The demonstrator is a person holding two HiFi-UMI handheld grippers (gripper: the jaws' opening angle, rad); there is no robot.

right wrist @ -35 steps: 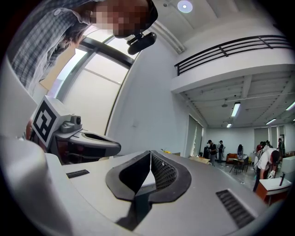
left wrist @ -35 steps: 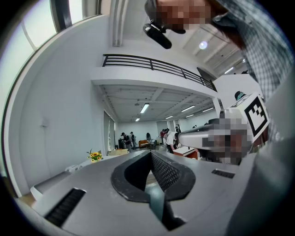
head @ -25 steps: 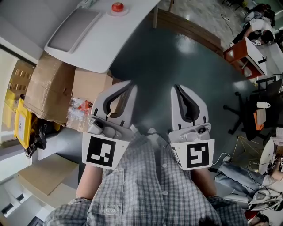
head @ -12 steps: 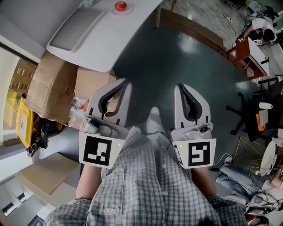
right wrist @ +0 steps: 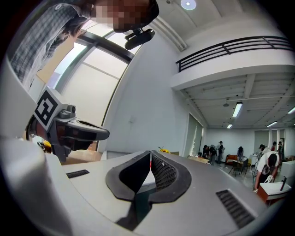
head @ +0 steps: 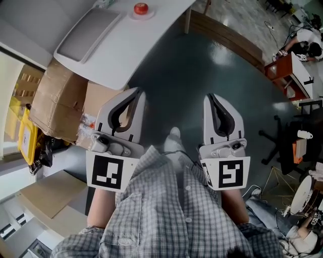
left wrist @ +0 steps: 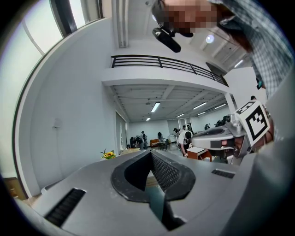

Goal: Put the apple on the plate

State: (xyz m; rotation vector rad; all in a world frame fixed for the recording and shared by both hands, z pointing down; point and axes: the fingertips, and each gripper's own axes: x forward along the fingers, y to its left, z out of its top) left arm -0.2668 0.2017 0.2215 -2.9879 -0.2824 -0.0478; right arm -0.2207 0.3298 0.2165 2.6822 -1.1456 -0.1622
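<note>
A small red round thing point(head: 141, 8), apple-like, sits on a pale disc on the white table point(head: 151, 35) at the top of the head view; it is too small to tell whether the disc is a plate. My left gripper point(head: 135, 90) and right gripper point(head: 211, 95) are held level side by side over the dark floor, well short of the table. Both are shut with nothing between the jaws. The left gripper view shows its closed jaws point(left wrist: 150, 152) against a far hall, and the right gripper view shows its own point(right wrist: 150, 152).
A grey tray-like slab point(head: 86, 33) lies on the table. Cardboard boxes point(head: 58, 98) are stacked under it at the left. At the right stand an office chair point(head: 282, 133) and an orange desk point(head: 290, 68). A wooden board point(head: 227, 35) lies on the floor beyond.
Both grippers have moved forward towards the table and spread a little apart. The table and red thing have shifted right in view. A foot now shows between the grippers.
</note>
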